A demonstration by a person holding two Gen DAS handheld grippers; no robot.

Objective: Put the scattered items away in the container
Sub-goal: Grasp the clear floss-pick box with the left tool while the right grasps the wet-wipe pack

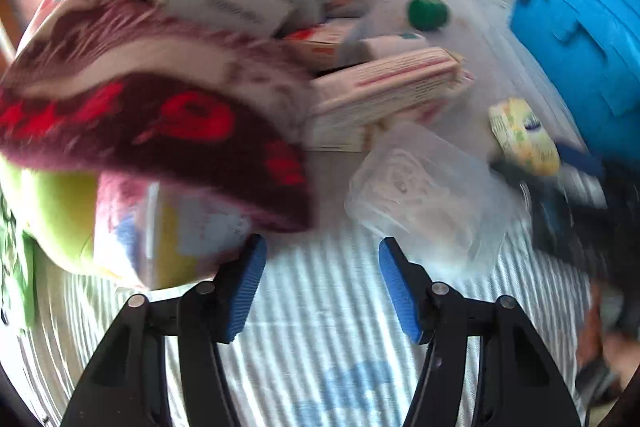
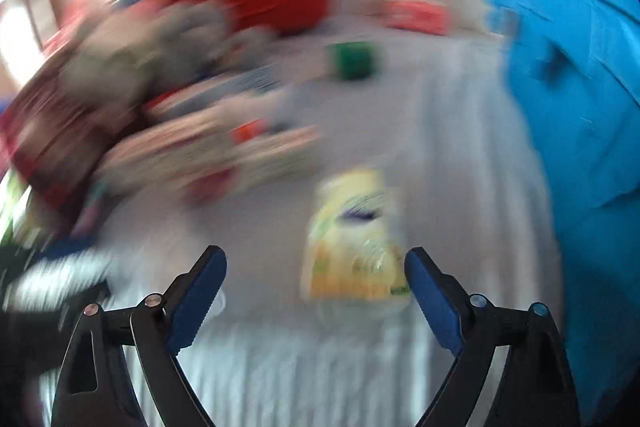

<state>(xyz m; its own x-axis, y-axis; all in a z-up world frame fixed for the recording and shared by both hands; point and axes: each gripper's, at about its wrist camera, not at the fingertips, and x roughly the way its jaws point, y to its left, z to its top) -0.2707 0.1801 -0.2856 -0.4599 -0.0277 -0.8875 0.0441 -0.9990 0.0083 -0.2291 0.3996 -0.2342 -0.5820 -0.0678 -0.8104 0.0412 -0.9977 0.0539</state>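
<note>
Sprawling left of the clear plastic tub (image 1: 430, 195), a fuzzy maroon blanket (image 1: 160, 131) heaps over the striped sheet (image 1: 320, 307). Just behind the tub lies a long pink carton (image 1: 392, 83); right of it, a yellow packet (image 1: 524, 137) and ribbed blue container (image 1: 576, 19). Left gripper (image 1: 322, 275) and right gripper (image 2: 316, 283) both gape, empty.

Home bedroom, striped bedsheet (image 1: 320, 307), blanket (image 1: 160, 115)
</note>
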